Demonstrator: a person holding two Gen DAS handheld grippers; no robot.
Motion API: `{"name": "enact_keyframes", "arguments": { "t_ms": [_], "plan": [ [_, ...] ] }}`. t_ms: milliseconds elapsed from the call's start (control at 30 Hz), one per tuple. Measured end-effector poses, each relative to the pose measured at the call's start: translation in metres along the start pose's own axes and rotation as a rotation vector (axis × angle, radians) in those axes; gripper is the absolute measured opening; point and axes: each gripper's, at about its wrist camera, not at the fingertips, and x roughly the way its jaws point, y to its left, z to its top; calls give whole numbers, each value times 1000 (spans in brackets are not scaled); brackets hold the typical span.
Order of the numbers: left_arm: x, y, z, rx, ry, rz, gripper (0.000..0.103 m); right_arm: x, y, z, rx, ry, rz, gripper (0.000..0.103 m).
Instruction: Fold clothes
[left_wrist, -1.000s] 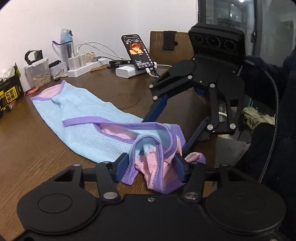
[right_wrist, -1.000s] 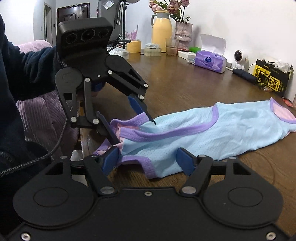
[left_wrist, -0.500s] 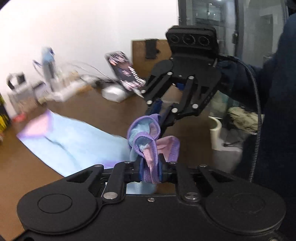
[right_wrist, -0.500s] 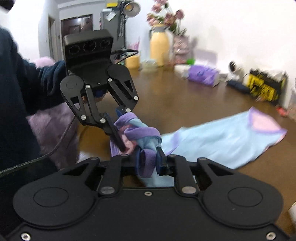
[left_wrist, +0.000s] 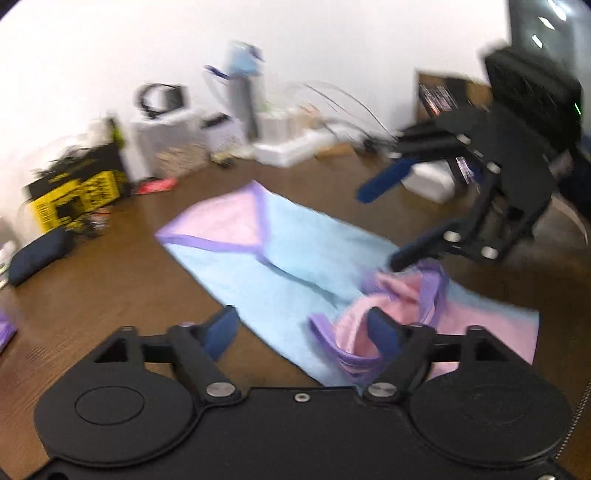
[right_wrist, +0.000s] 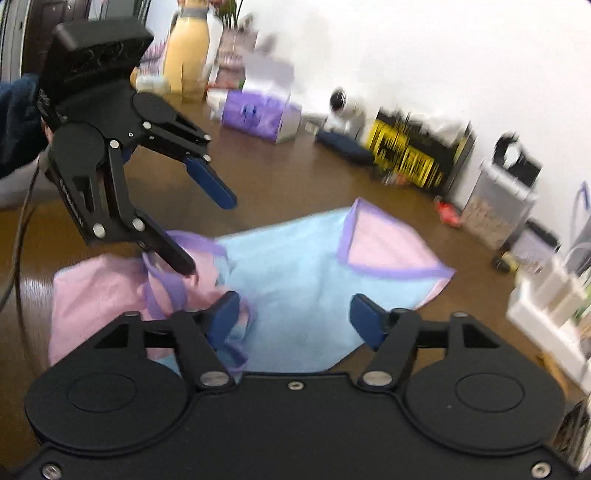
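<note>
The light blue garment (left_wrist: 284, 273) with purple trim lies flat on the brown wooden table (left_wrist: 110, 288), its pink-lined far corner turned back and its near end doubled over into a rumpled pink heap. Both pictures are smeared with motion blur, so fine detail is uncertain. The left gripper (left_wrist: 303, 332) has its jaws spread wide, gripping nothing; its right finger sits against the bunched purple strap (left_wrist: 343, 350) at the near end, though whether it truly touches is hard to tell. The right gripper (right_wrist: 295, 314) is likewise wide open and empty over the near edge of the cloth, its left finger close by the crumpled pink fold (right_wrist: 177, 280). Each gripper shows in the other's view, open above that heap. The step in hand looks like tidying a fold just laid: the near end is over the body of the garment but lies wrinkled, not square. To do it well, each gripper would best take one outer corner of the folded layer, pinch only the top ply, draw the corners apart until the crease runs straight, then lay them level with the edges beneath. Clutter along the far wall is well apart and no hindrance.
</note>
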Motion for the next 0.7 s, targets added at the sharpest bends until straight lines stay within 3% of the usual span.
{"name": "enact_keyframes", "arguments": {
  "t_ms": [100,167,267,367,433,533,567,633,700],
  "plan": [
    [-45,-19,-2,37,-41,30,101,-30,11,8,-29,-58,-57,83],
    [-57,-34,-4,91,-48,14,101,-50,27,4,-32,-88,40,83],
    [-70,-81,-27,300,-73,-181,101,-64,56,-5,-78,-111,162,83],
    [-62,-100,-37,376,-53,-227,101,-57,89,-23,-152,-51,204,81],
    [-51,-105,-36,376,-24,-188,101,-48,104,-34,-176,12,222,80],
    [-46,-105,-32,394,-40,-159,101,-46,110,-39,-190,42,224,63],
    [-44,-105,-31,401,-43,-154,101,-45,109,-39,-184,49,221,41],
    [-38,-106,-27,429,-36,-130,101,-43,107,-38,-171,62,216,32],
    [-32,-114,-27,491,-28,-94,101,-46,100,-36,-130,39,221,14]
  ]
}}
